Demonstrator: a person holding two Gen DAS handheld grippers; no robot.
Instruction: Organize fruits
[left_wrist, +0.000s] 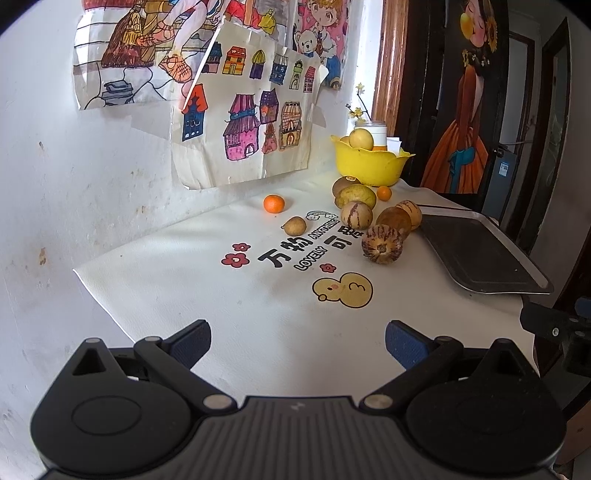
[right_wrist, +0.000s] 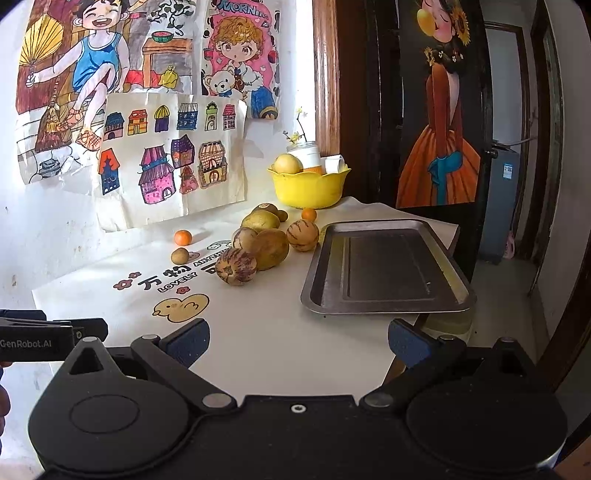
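Several fruits lie on the white mat (left_wrist: 229, 306): a striped melon (left_wrist: 381, 243) nearest, more brown and striped fruits (left_wrist: 356, 216) behind it, a small orange (left_wrist: 274, 204) and a small brown fruit (left_wrist: 294, 225) to the left. The same pile (right_wrist: 271, 248) and striped melon (right_wrist: 235, 271) show in the right wrist view. A dark empty tray (right_wrist: 384, 269) lies at the right; it also shows in the left wrist view (left_wrist: 476, 251). My left gripper (left_wrist: 297, 343) is open and empty over the mat's near part. My right gripper (right_wrist: 299, 343) is open and empty near the tray's front edge.
A yellow bowl (left_wrist: 369, 162) holding a yellow fruit (left_wrist: 361, 139) stands at the back by the wall, a jar with a flower sprig behind it. Drawings hang on the wall (left_wrist: 92, 166). The table's right edge drops off beside the tray. The left gripper's body (right_wrist: 40, 339) sits at my left.
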